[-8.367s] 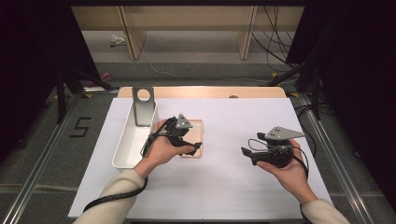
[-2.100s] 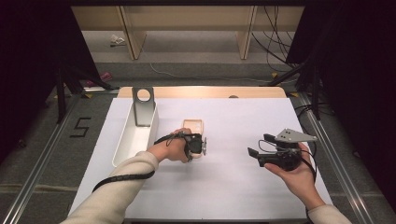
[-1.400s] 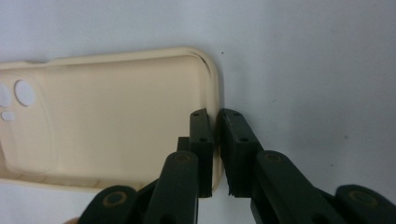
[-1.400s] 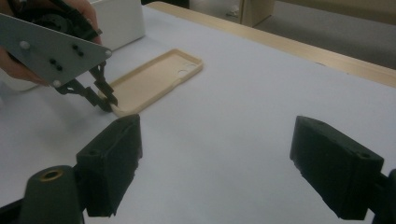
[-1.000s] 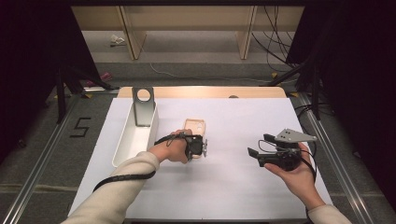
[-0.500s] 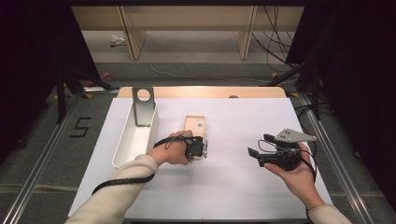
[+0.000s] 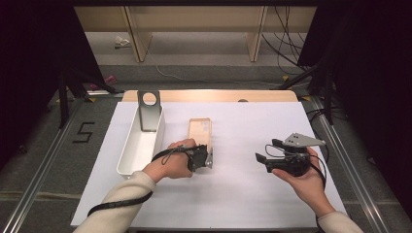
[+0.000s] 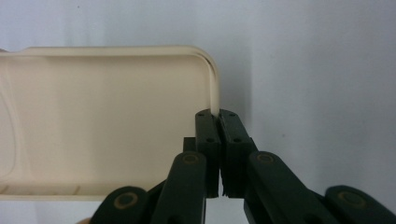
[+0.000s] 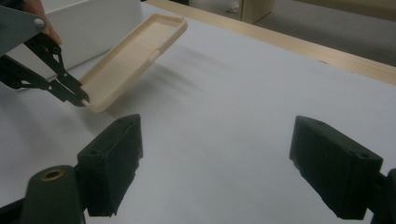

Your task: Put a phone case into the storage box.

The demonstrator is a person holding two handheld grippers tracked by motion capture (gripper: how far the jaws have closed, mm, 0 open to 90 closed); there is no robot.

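bin: white, long, far left on the mat, open top, likely drop target.
left gripper: jaws pinched on the near rim of the phone case, thin wall between pads.
phone case: beige, cavity up, lifted clear of the mat in the right gripper view, just right of the bin.
right gripper: jaws wide, holding nothing, well apart from the case.
room: bare mat between grippers; bin wall is the edge to clear.

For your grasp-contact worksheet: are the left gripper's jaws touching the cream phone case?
Touching. In the left gripper view, the left gripper has its jaws clamped shut on the rim of the cream phone case.
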